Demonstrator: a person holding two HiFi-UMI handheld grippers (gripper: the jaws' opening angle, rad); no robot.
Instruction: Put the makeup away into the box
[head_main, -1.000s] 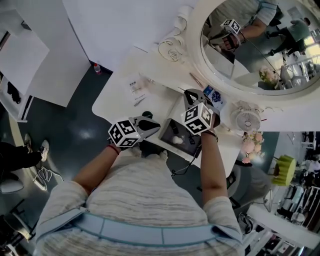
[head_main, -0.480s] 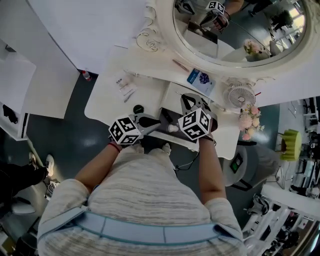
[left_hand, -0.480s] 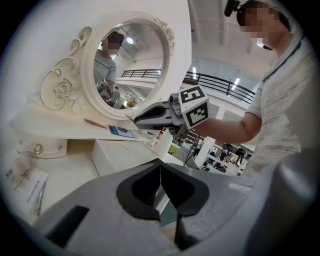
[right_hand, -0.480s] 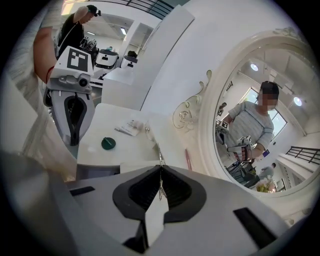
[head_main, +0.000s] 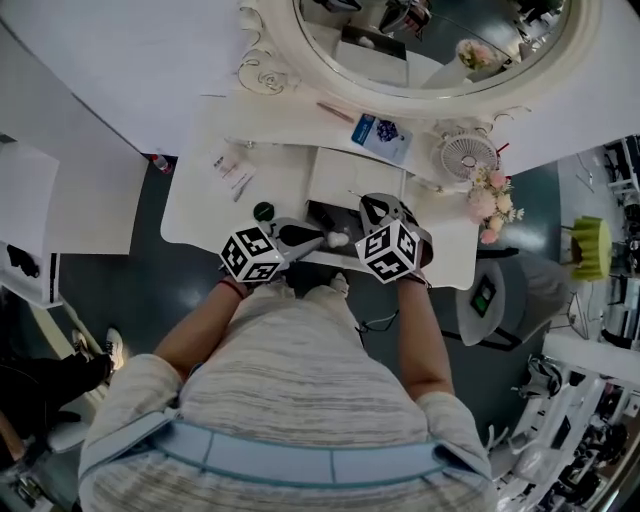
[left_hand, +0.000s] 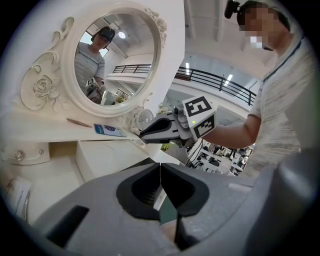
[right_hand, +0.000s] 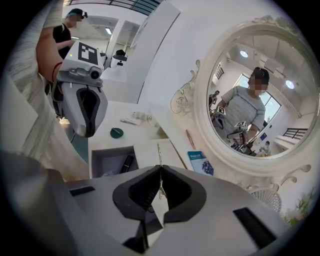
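Note:
The box (head_main: 322, 212) stands open near the vanity table's front edge, its white lid (head_main: 350, 178) swung back. In the right gripper view its grey inside (right_hand: 107, 157) holds a black tube (right_hand: 126, 163). My right gripper (right_hand: 160, 170) is shut on a thin metal tool (right_hand: 159, 154) that sticks out past the jaw tips. In the head view it (head_main: 372, 203) hangs over the box's right side. My left gripper (head_main: 318, 238) is at the box's front left, close to a small white ball (head_main: 339, 238). Its jaws (left_hand: 160, 167) meet with nothing between them.
A round green lid (right_hand: 116, 132) and some small packets (right_hand: 132, 119) lie left of the box. A blue card (head_main: 381, 133), a pink pencil (head_main: 336, 112), a small fan (head_main: 463, 154) and pink flowers (head_main: 488, 205) sit below the oval mirror (head_main: 420, 40).
The table has slid up in the head view. The left gripper's tip has come in to the box's front left edge. The right gripper has rolled a little and stays by the box's right side.

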